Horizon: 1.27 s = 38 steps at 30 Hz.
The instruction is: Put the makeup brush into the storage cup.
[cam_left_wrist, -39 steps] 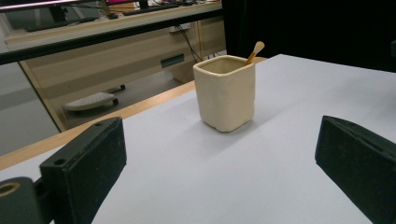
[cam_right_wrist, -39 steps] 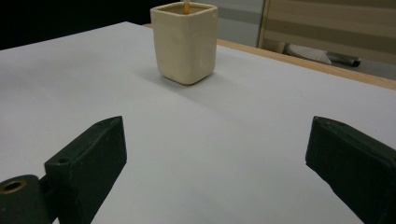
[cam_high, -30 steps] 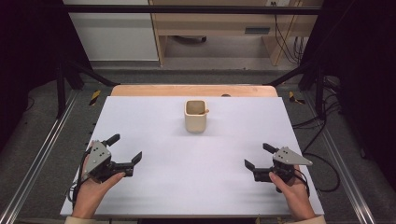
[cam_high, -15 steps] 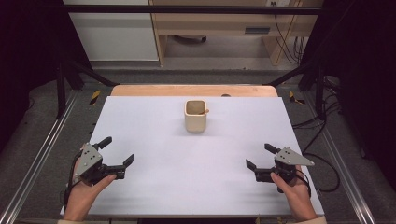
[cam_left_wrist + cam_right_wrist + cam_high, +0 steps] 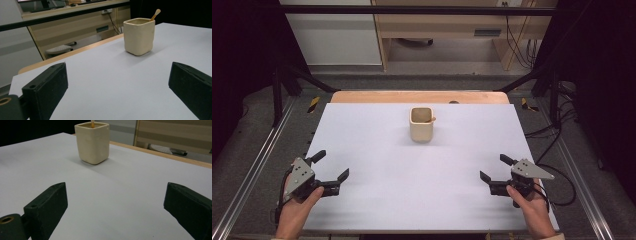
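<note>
A cream square cup (image 5: 421, 124) stands upright on the white table (image 5: 377, 150), toward the far middle, with a small wooden stick (image 5: 431, 119) leaning out of it. The cup (image 5: 139, 36) and stick (image 5: 155, 14) show ahead in the left gripper view, and the cup (image 5: 92, 142) ahead in the right gripper view. My left gripper (image 5: 331, 166) rests open near the front left corner, nothing between its jaws. Over at the front right, my right gripper (image 5: 494, 168) is open and empty too. Both stand well apart from the cup.
A wooden strip (image 5: 419, 97) edges the table's far side. Metal rails (image 5: 252, 170) run along both sides. Beyond the table stand a cabinet (image 5: 332, 35) and a wooden desk (image 5: 452, 25), with cables (image 5: 557, 130) on the floor at the right.
My left gripper has drawn back toward the front left corner of the table. The right gripper has shifted only slightly toward the front. The cup has not moved.
</note>
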Tool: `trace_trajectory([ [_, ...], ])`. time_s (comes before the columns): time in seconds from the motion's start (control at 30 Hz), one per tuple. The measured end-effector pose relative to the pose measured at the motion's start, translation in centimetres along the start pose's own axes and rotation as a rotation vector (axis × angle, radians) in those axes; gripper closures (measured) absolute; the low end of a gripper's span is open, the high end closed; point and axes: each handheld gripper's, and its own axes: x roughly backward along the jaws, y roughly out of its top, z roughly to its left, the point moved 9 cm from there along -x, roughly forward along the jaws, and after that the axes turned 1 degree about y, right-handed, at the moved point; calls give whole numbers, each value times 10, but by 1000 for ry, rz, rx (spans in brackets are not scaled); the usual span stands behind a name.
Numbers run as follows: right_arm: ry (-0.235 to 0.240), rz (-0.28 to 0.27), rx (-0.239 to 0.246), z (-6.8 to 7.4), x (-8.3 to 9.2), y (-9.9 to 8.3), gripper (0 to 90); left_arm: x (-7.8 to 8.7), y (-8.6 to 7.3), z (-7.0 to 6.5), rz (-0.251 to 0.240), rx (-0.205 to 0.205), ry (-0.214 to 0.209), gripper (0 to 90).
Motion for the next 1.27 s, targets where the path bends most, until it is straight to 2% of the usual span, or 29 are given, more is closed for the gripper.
trace_trajectory([
  [0.37,-25,-23,-17,-9,7,0,57,6,-4,7,-37,30,-1,21],
  [0.53,-31,-36,-2,-13,10,0,56,7,-6,7,-52,30,-13,21],
  [0.63,-31,-41,7,-14,10,0,55,6,-9,8,-52,17,5,25],
  [0.73,-39,-48,12,-17,10,0,55,6,-12,8,-62,21,6,27],
  [0.83,-45,-61,2,-20,10,0,56,7,-13,7,-78,18,-1,27],
  [1.0,-38,-89,-40,-24,7,0,55,3,-16,3,-108,32,-28,27],
  [1.27,-46,-60,-43,-26,3,-6,44,2,-16,1,-120,46,-35,25],
])
